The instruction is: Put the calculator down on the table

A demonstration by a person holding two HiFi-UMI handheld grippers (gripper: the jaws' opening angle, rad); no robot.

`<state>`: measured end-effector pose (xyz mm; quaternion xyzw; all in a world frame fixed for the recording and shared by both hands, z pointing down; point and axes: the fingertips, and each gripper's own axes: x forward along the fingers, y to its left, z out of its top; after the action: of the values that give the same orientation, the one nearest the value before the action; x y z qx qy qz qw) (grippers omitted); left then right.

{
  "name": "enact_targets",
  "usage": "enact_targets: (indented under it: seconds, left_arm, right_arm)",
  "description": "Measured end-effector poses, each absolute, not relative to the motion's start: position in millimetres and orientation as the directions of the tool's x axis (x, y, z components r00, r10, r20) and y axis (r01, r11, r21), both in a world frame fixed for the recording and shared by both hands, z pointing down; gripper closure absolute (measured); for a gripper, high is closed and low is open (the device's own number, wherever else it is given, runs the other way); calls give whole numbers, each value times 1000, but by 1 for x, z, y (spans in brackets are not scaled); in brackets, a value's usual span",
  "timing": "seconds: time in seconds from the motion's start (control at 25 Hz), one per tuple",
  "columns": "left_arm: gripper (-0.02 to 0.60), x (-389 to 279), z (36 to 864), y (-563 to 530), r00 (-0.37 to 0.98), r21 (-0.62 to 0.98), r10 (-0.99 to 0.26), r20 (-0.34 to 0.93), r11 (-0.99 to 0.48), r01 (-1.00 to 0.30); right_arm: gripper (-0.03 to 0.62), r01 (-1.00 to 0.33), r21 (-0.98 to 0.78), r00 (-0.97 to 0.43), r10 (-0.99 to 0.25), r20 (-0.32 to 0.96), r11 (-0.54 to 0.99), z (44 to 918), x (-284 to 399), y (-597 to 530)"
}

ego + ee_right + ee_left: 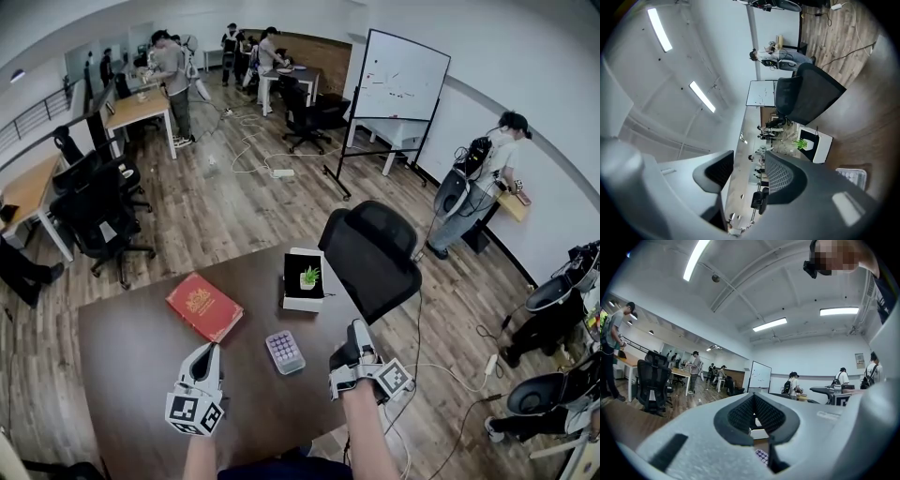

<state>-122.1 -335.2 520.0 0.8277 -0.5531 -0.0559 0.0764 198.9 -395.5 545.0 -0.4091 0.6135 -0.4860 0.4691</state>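
I am holding my left tool [208, 349] with its jaws drawn together at the tips and nothing in them. My right tool [358, 330] is standing wide and is gripping nothing either. The calculator [285, 352] is lying flat on the counter [131, 361], between the two tools, nearer the right one and touching neither.

Here is what I am watching for, left to right. The red book [203, 306] is lying just ahead of my left tool, so a forward push there would shove it. The calculator is sitting to the inside of both tools, so a careless sideways swing from either could slide it. I judge that a drag toward me could carry it off the near edge. The white box [305, 298] is standing beyond the calculator with a small plant [309, 277] in it, and a reach across could tip it. The black chair [371, 255] is standing just ahead and right of my right tool, whose wide jaws could snag its back.

I am counting two tools, one book, one calculator, one box, one plant and one chair at the counter.
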Motion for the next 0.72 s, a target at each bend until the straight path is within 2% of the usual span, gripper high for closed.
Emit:
enact_targets:
  seconds: [0.28, 0.36, 0.56, 0.72]
  left_arm:
    - [586, -123, 520, -335, 385, 190, -923, -11, -380, -905]
    - [586, -124, 520, -334, 383, 189, -924, -9, -378, -906]
    - [586, -122, 522, -335, 391, 163, -921, -1, -385, -908]
    - [586, -120, 521, -334, 391, 155, -920, 3, -386, -909]
  right_arm:
    - [370, -39, -982, -219, -961, -171, 184, 547, 202, -393]
    - [370, -88, -977, -229, -959, -169, 194, 545, 201, -392]
    - [368, -366, -896, -261, -952, -160, 251, 524, 200, -390]
    - [361, -707, -643, -306, -947, -97, 295, 501, 197, -387]
